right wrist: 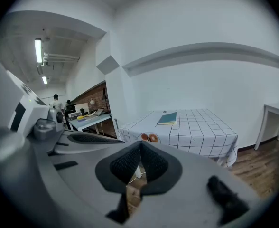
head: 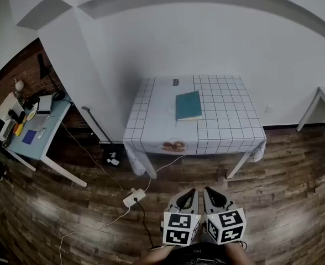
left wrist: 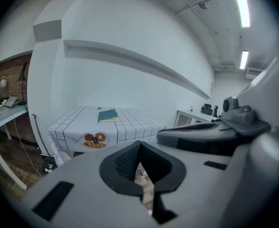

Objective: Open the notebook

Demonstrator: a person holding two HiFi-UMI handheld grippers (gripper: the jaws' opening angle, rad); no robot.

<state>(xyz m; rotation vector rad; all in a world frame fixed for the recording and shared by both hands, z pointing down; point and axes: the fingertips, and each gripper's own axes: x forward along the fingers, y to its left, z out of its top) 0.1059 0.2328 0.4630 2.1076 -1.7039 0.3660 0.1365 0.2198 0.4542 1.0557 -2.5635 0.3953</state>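
The teal notebook [head: 188, 105] lies closed near the middle of the checked table [head: 229, 131]. It is at 12 o'clock from both grippers and well apart from them. The left gripper [head: 190, 194] and right gripper [head: 208, 193] hang side by side over the wood floor [head: 284, 192], each with jaws pressed together on nothing. A cluttered desk [head: 46, 137] stands at 10 o'clock.
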